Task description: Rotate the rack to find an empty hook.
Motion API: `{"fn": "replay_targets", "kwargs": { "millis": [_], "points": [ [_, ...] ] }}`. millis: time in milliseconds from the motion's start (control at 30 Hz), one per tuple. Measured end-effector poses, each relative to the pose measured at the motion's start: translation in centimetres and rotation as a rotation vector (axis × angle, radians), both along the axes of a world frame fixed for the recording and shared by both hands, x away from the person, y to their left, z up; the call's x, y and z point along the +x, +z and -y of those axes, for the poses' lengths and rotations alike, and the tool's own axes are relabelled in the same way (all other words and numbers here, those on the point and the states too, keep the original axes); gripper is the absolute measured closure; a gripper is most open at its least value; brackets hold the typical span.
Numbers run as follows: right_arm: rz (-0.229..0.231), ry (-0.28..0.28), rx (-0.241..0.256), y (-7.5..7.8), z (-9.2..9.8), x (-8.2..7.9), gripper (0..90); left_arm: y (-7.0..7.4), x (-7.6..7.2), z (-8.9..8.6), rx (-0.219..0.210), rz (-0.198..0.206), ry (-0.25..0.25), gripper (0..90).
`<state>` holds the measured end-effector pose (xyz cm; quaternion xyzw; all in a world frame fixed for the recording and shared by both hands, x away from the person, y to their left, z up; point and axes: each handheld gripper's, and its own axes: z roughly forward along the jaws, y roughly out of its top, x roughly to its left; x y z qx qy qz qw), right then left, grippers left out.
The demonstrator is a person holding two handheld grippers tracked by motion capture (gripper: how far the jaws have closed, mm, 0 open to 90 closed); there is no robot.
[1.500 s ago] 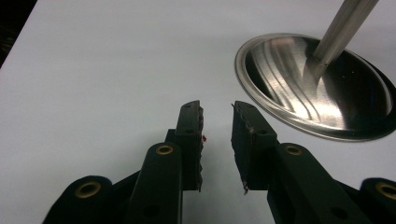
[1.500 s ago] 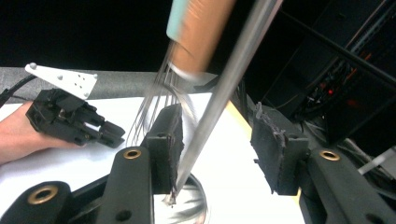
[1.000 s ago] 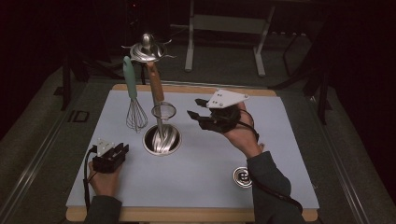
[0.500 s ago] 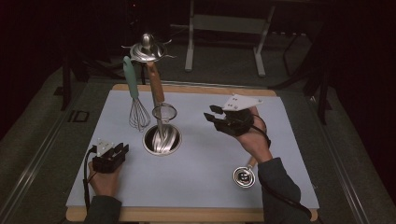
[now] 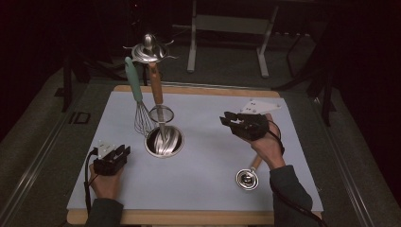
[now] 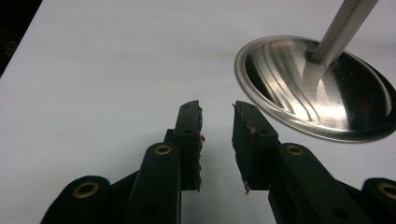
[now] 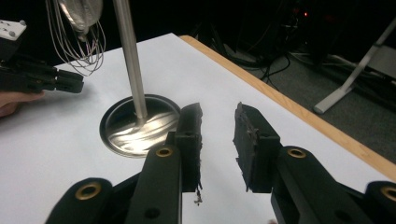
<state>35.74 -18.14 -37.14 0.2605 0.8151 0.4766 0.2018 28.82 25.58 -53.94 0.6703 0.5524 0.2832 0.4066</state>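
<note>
Your right gripper (image 5: 230, 122), jaws parted and empty, hovers beside the steel stand base (image 5: 164, 141); your left gripper (image 5: 118, 153), also parted, rests near the worktop's left edge.

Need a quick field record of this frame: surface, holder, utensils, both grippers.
surface: white mat on a wood-edged table
holder: round steel cup set in the mat
in holder: whisk, teal handle; strainer, wooden handle
loose item: small wooden-handled steel utensil lying by the right forearm
left gripper: open, empty, low over the mat
right gripper: open, empty, raised, aimed toward holder
</note>
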Motion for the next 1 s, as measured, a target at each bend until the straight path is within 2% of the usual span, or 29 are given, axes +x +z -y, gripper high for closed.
{"fn": "replay_targets", "kwargs": {
  "millis": [300, 433, 533, 667, 1000],
  "points": [
    [-0.038, -0.012, -0.001, -1.4, 0.9, 0.2, 72.5, 0.0, 0.0, -0.1, -0.003, 0.000, 0.000, 72.6],
    [-0.056, -0.036, -0.006, -2.0, 1.5, 0.0, 73.0, 0.0, 0.0, 0.0, -0.002, -0.001, 0.002, 72.5],
    [-0.057, -0.053, -0.029, -2.4, 1.8, -0.1, 73.4, 0.0, 0.0, 0.0, -0.003, -0.001, 0.003, 72.5],
    [-0.061, -0.103, -0.088, -3.2, 2.3, -0.4, 77.6, 0.0, -0.1, 0.0, -0.006, 0.006, 0.007, 72.5],
    [-0.117, -0.168, -0.107, -5.5, 4.4, -0.9, 87.6, 0.0, -0.1, -0.1, -0.013, 0.012, 0.009, 72.6]
  ]
}}
